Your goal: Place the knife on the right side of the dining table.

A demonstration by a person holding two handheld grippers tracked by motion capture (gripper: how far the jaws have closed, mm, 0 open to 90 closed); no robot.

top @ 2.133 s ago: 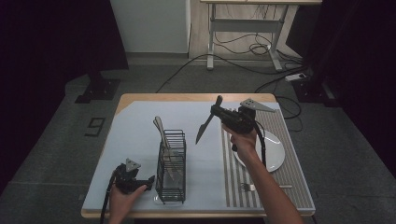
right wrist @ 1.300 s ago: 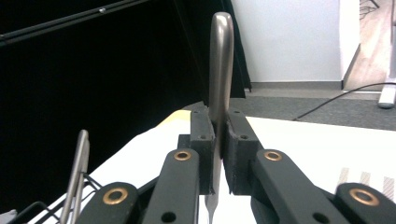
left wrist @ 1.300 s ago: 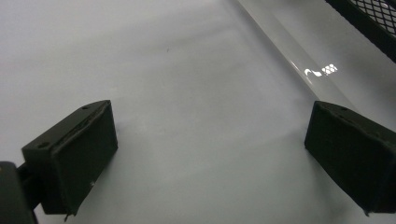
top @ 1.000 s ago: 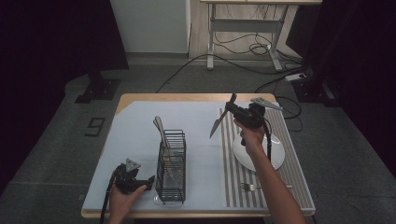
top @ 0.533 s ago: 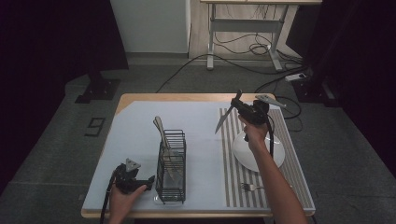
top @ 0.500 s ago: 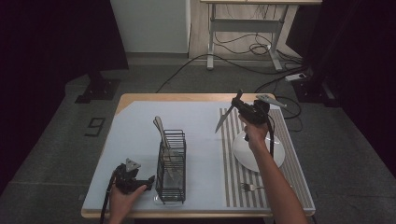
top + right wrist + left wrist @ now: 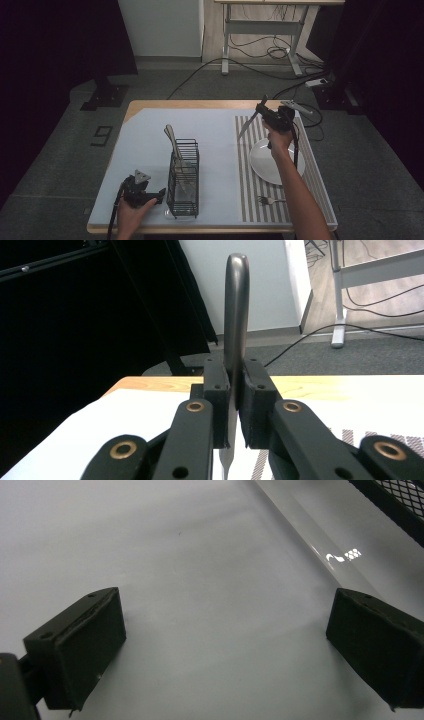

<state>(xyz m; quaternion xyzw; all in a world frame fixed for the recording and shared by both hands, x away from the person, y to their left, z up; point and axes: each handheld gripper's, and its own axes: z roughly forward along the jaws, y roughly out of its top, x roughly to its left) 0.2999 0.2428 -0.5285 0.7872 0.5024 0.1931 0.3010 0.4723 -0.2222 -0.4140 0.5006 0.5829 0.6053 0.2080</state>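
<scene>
Black wire rack [image 7: 183, 176], white plate [image 7: 272, 162] on a grey-and-white striped mat [image 7: 255, 200].

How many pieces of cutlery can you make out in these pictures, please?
At least 3: a knife clamped in the right tongs, a fork on the striped mat, and a utensil standing in the wire caddy, which may hide more.

right tool [image 7: 230, 405]: black, brass pivots | left tool [image 7: 220, 645]: black blocks | forearms sleeveless
</scene>
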